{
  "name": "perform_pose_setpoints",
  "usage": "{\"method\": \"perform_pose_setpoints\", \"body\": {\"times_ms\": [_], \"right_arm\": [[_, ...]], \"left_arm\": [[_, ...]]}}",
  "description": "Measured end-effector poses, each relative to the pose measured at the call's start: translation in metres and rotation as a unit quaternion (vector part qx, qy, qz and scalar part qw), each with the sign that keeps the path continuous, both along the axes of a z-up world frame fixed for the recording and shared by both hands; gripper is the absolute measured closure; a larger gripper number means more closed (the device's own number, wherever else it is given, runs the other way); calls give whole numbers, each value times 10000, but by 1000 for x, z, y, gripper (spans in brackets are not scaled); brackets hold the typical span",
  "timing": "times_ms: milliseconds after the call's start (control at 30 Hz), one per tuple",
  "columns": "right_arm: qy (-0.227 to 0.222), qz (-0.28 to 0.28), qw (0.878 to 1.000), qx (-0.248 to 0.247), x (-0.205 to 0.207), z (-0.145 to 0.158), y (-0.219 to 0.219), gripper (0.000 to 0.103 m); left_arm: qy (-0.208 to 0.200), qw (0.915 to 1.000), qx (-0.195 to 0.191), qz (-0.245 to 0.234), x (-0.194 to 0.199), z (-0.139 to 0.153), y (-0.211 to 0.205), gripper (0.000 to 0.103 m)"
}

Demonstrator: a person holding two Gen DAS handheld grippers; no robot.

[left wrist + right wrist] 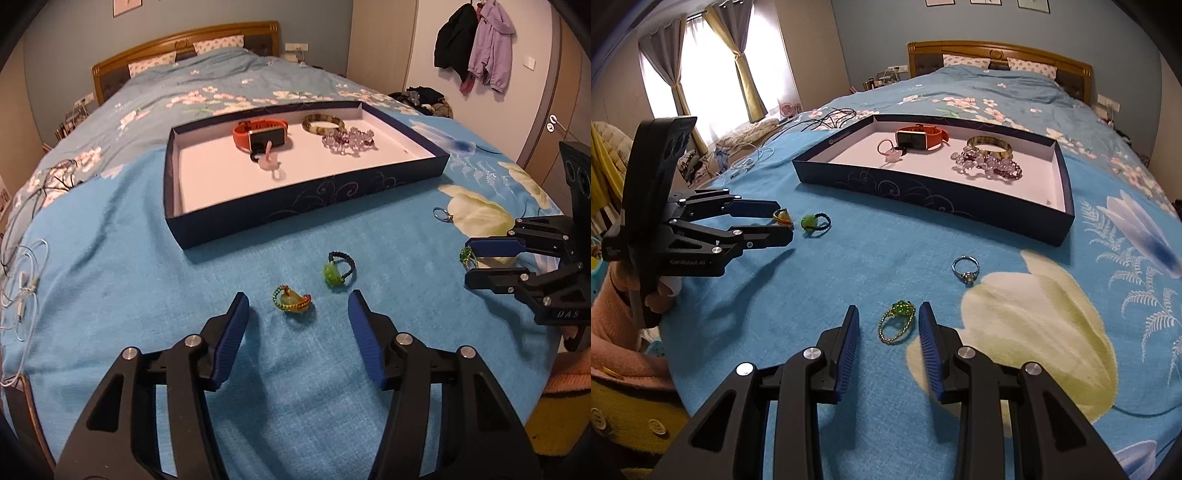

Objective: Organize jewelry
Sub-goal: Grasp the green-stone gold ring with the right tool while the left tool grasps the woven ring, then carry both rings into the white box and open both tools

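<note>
Matt cardboard tray (314, 206), fuzzy cloth bedspread (147, 258)

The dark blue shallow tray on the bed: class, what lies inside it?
Inside the dark blue shallow tray: an orange-strapped watch, a pink ring, a mottled green bangle, a purple bead bracelet. The floor beneath them is hidden.

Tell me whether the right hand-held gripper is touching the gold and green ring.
Apart. The right wrist view shows the gold and green ring lying between the right hand-held gripper pads, blue bedspread visible on both sides.
</note>
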State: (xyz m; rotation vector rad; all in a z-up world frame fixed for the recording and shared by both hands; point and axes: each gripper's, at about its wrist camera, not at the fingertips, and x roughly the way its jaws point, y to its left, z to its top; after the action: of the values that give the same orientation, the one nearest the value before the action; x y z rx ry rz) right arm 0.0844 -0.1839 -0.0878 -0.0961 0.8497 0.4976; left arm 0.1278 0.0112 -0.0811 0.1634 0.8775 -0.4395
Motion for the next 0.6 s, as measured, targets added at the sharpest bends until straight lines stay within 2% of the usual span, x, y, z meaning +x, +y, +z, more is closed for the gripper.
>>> {"method": "perform_pose_setpoints", "body": {"times_ms": [100,200,367,433,600], "right_arm": [[-50,4,9999,-109,-1,0,2,74],[-91,-53,9998,-187,-1,0,1,81],[-98,-116,9998,-156,0,-1,-3,86],[-103,-142,9997,-149,1,-1,-4,89],[-100,-172,9998,-74,1,-1,-8,98]], "left_arm": [[60,9999,-85,23,3,-2,1,53],[106,9998,-153,93,5,-3,4,62],[105,9997,-164,123,4,-3,3,76],[110,9997,-174,129,4,-3,4,85],[119,9996,-201,169,3,-3,4,86]]}}
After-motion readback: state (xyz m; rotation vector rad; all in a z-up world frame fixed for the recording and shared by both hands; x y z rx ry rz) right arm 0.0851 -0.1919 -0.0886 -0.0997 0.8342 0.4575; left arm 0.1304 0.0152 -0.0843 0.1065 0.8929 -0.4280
